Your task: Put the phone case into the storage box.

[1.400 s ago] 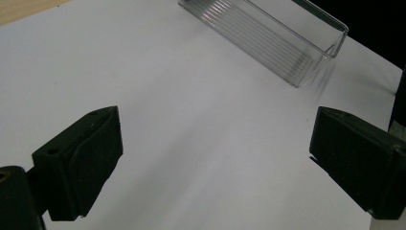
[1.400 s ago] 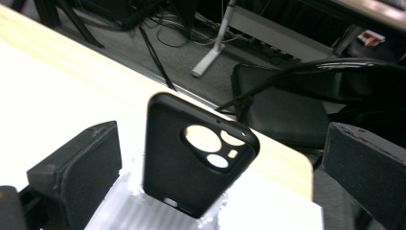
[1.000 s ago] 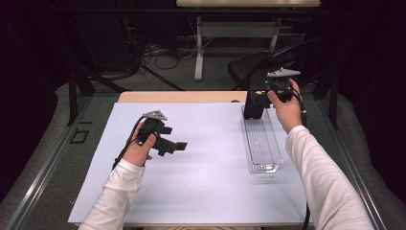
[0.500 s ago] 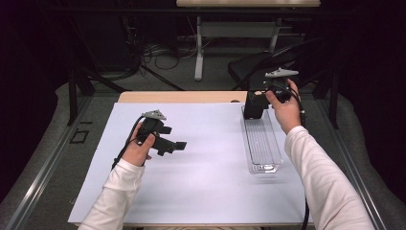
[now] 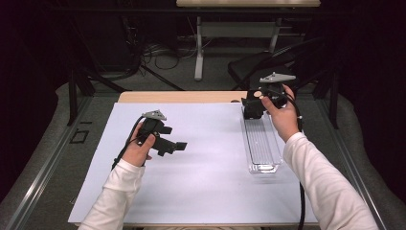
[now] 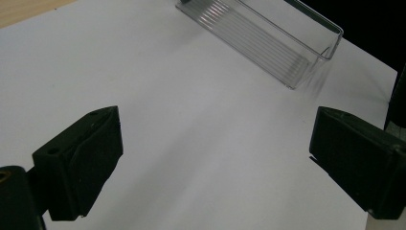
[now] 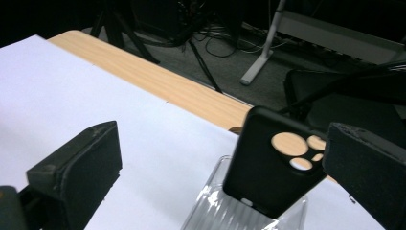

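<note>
Black phone case [image 7: 275, 167], likely light, flexible, slippery, leaning in clear tray [image 7: 210, 211] between wide-open, empty right gripper [image 7: 230, 177] jaws; best pinched across side edges; left gripper [image 6: 215, 163] wide open, empty.

Sleeves: the person wears long white sleeves [image 5: 115, 191] on both forearms, soft cloth with folds, ending at the wrists.
Left gripper [image 5: 181, 145]: matte black housing, boxy and angular, with a short snout.
Left plate: a small grey three-cornered plate [image 5: 154, 114] sits on top of it.
Left cable: a thin black cable [image 5: 125, 146] loops from its rear past the wrist.
Right gripper [image 5: 251, 104]: black body of the same make, topped by a wider grey three-cornered plate [image 5: 276, 77].
Right cable: a black cable [image 5: 300, 206] trails along the forearm.
Fingers [image 6: 79, 163]: thick black blocks with bevelled faces and a small round hole near the top edge.
</note>
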Demonstrator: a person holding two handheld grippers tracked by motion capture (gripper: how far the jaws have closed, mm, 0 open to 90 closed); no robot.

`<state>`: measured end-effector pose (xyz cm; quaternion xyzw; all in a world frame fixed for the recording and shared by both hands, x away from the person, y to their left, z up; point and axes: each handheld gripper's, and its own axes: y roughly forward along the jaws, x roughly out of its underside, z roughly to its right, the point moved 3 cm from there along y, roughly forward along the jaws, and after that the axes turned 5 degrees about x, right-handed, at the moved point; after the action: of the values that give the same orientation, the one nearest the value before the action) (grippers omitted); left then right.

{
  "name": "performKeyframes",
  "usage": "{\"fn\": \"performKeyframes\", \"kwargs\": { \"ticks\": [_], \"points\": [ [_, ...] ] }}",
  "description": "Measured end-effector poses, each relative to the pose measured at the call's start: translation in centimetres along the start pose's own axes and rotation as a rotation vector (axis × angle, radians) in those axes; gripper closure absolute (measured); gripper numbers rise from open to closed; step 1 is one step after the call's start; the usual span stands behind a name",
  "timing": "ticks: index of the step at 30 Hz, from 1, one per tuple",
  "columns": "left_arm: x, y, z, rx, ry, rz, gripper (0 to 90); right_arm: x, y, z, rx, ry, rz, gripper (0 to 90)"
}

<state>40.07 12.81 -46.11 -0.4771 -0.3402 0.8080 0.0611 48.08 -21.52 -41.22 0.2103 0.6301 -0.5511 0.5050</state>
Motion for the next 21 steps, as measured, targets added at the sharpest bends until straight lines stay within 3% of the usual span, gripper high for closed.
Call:
{"fn": "performKeyframes", "kwargs": {
  "ticks": [11,21],
  "points": [
    [-0.1,-0.1,0.3,0.004,0.013,-0.003,4.5,1.4,-1.6,-3.9,-0.105,-0.036,0.011,0.0],
    [-0.4,-0.3,1.0,0.011,0.03,0.007,4.5,2.2,-3.0,-6.9,-0.155,-0.054,0.022,0.0]
  ]
}}
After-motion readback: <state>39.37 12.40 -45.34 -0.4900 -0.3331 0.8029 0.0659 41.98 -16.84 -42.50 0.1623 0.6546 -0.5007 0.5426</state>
